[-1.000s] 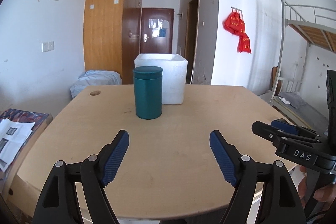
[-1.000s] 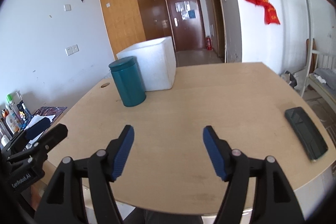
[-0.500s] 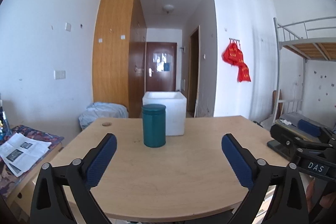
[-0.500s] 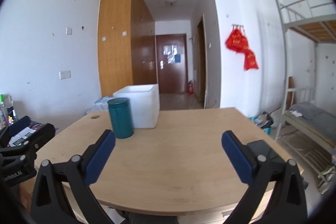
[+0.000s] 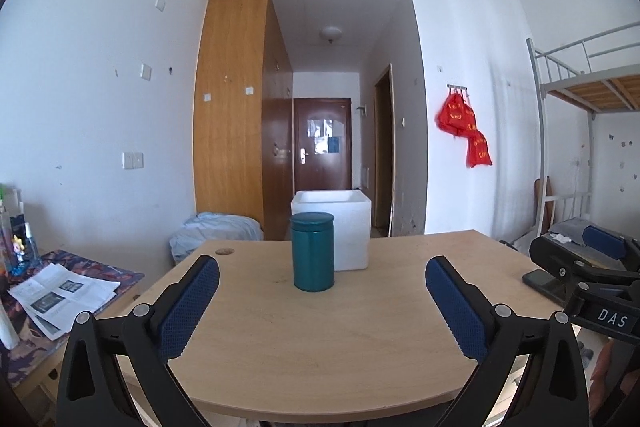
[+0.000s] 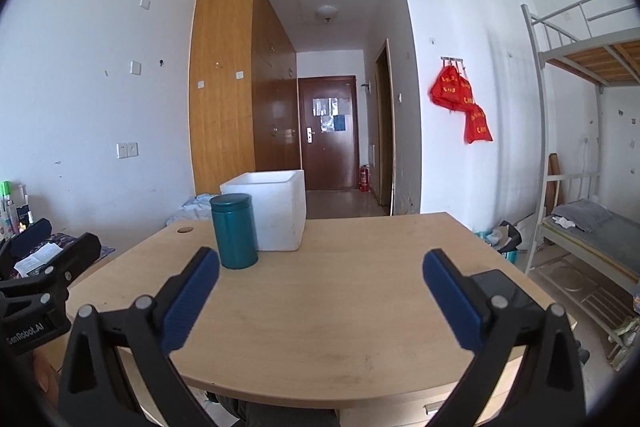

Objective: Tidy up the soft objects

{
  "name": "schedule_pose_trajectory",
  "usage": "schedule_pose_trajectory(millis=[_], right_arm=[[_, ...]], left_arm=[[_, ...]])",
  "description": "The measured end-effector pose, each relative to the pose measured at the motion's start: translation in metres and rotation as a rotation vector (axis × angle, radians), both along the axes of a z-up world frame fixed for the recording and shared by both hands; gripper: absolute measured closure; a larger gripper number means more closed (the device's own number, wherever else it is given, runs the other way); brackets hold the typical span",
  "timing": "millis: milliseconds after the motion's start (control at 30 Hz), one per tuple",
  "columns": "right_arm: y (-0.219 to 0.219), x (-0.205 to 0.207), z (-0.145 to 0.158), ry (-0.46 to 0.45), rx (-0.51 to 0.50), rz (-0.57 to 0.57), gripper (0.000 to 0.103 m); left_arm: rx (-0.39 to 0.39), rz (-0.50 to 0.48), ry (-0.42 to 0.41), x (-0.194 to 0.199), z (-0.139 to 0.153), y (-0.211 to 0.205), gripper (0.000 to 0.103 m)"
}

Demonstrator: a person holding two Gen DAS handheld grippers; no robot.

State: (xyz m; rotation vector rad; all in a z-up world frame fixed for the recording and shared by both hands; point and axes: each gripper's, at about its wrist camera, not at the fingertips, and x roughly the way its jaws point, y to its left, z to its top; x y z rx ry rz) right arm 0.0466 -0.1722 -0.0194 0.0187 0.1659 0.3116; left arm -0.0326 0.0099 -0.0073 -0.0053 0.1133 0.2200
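Note:
A teal lidded canister [image 5: 312, 251] stands upright on the wooden table [image 5: 320, 339], just in front of an open white foam box [image 5: 340, 223]; both also show in the right wrist view, the canister [image 6: 234, 231] left of the box [image 6: 276, 211]. My left gripper [image 5: 322, 279] is open and empty, held above the table's near edge. My right gripper [image 6: 320, 269] is open and empty, to the right of the left one. No soft object is on the table.
A dark phone [image 5: 542, 279] lies at the table's right edge. Newspapers [image 5: 60, 297] lie on a side surface at left. A light blue cloth bundle [image 5: 216, 231] lies behind the table. A bunk bed [image 6: 588, 227] stands at right.
Both grippers have pulled back and tilted up from the table, so the canister and box look farther. Both sets of fingers have opened wider.

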Motion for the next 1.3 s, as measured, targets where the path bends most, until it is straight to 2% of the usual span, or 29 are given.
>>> schedule_pose_trajectory(millis=[733,1200,1300], right_arm=[[0.0031,-0.0086,0.0016,-0.006,-0.013,0.006,0.0],[0.0038,-0.0084,0.0001,-0.001,-0.023,-0.002,0.0],[0.0039,-0.0071,-0.0007,0.006,-0.025,0.004,0.0]], left_arm=[[-0.022,0.014,-0.002,-0.0033,0.0019,0.0049,0.0],[-0.002,0.013,-0.008,-0.0015,0.0026,-0.0008,0.0],[0.005,0.046,-0.012,0.0,0.001,-0.0003,0.0]])
